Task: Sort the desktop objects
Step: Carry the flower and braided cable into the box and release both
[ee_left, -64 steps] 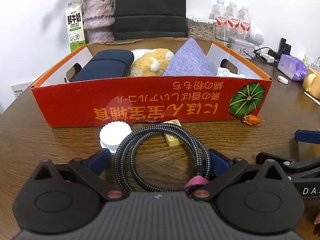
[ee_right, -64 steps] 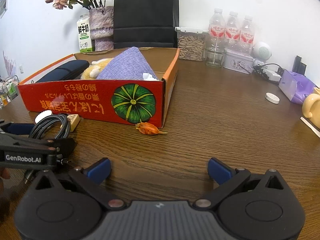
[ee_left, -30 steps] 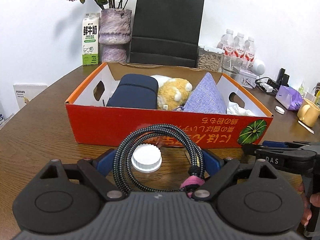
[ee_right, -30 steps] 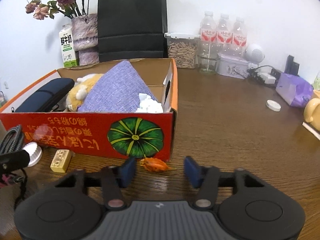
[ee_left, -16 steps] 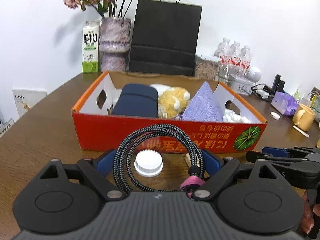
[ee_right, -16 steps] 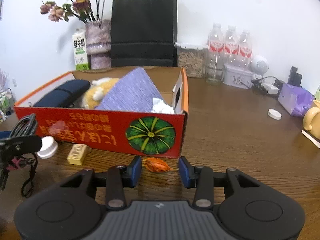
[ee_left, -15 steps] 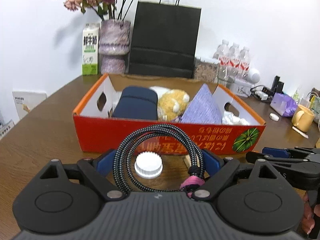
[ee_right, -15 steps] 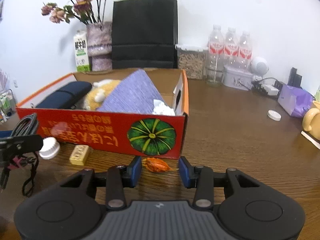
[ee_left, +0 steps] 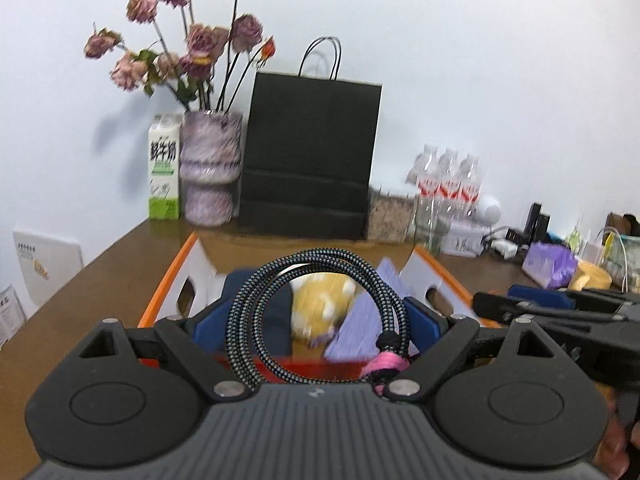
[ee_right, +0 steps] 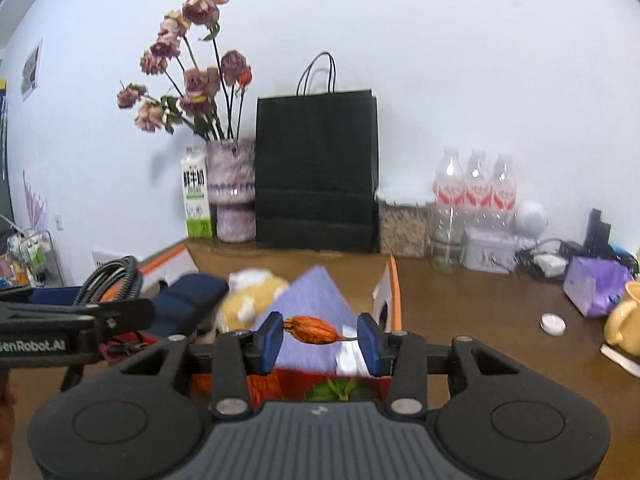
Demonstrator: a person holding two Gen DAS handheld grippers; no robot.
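My left gripper point(ee_left: 316, 320) is shut on a coiled black braided cable point(ee_left: 256, 312) with a pink tie, held in the air above the near wall of the orange cardboard box point(ee_left: 168, 300). My right gripper point(ee_right: 320, 338) is shut on a dried orange flower bud point(ee_right: 310, 330), held above the box's right end point(ee_right: 394, 280). Inside the box lie a dark blue case point(ee_right: 188, 292), a yellow plush toy point(ee_right: 248, 300) and a purple cushion point(ee_right: 316, 292). The left gripper with the cable also shows at the left of the right wrist view point(ee_right: 72, 320).
A vase of dried roses point(ee_right: 232, 196), a milk carton point(ee_right: 196, 200), a black paper bag point(ee_right: 316, 172), a jar and water bottles point(ee_right: 476, 188) stand behind the box. A white cap point(ee_right: 552, 324), a purple pack point(ee_right: 596, 288) and a yellow mug point(ee_right: 624, 320) are at the right.
Both grippers have risen from the table to above the box. The right gripper has closed on the orange bud and lifted it. The left still holds the cable.
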